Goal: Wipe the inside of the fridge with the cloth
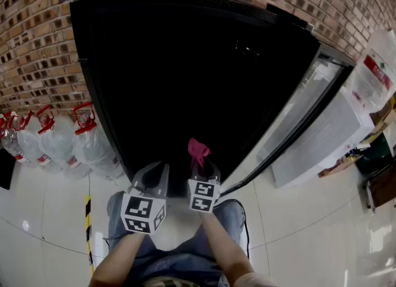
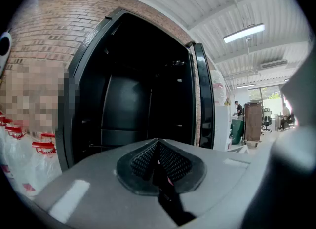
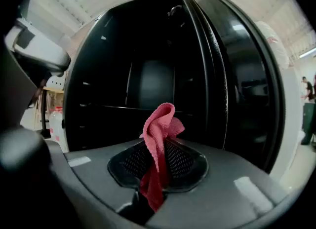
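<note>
While the fridge (image 1: 185,81) stands wide open, its door (image 1: 297,119) swung out to the right, the right gripper (image 1: 200,167) is clamped on the one pink cloth (image 1: 198,151), just before the dark opening. Beside it, the left gripper (image 1: 156,171) has its jaws together on nothing. Water bottles (image 1: 55,143) crowd the fridge's left edge.
</note>
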A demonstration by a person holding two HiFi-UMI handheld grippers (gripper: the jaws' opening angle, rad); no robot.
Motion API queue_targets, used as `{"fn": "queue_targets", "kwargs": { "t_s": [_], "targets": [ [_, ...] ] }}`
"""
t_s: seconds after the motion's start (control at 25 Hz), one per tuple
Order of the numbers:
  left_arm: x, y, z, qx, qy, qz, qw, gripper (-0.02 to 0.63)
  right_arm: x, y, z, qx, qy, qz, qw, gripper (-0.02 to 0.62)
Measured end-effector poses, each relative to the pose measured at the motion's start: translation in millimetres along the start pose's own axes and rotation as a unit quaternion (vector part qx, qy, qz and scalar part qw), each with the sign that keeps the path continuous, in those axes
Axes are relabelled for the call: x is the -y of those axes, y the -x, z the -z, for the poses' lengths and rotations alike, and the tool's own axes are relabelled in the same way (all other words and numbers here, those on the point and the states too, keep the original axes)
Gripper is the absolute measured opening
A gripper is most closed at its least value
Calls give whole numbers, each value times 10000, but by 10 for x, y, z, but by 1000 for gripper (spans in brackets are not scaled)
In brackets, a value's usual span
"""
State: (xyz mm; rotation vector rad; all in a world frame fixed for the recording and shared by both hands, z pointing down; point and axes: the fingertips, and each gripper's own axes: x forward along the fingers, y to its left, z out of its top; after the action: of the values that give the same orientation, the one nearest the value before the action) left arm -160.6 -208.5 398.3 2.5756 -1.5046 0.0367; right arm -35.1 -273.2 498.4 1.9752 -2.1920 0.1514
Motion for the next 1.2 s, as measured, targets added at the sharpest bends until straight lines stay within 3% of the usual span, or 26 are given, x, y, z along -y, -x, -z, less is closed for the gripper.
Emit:
{"fn": "queue_targets", "kwargs": {
  "t_s": [0.32,0.64,0.92,1.2],
  "targets": [
    [280,-91,28,-210,-59,3,9998,-6,-235,726,-608,570,-71,-948,9938,71],
    [625,-415,-101,-459,-47,34,9989,-6,44,1038,-1052,888,-295,-1751,9801,71],
    [1130,-575,-463,-143,-22,-32,9999,-6,605,1394,-1403,991,-212,-2053,9734,71],
    [1482,-536,-903,247,63,-351,9991,-6,950,1628,-1814,1235,-176,-2506,9600,71]
  ]
}}
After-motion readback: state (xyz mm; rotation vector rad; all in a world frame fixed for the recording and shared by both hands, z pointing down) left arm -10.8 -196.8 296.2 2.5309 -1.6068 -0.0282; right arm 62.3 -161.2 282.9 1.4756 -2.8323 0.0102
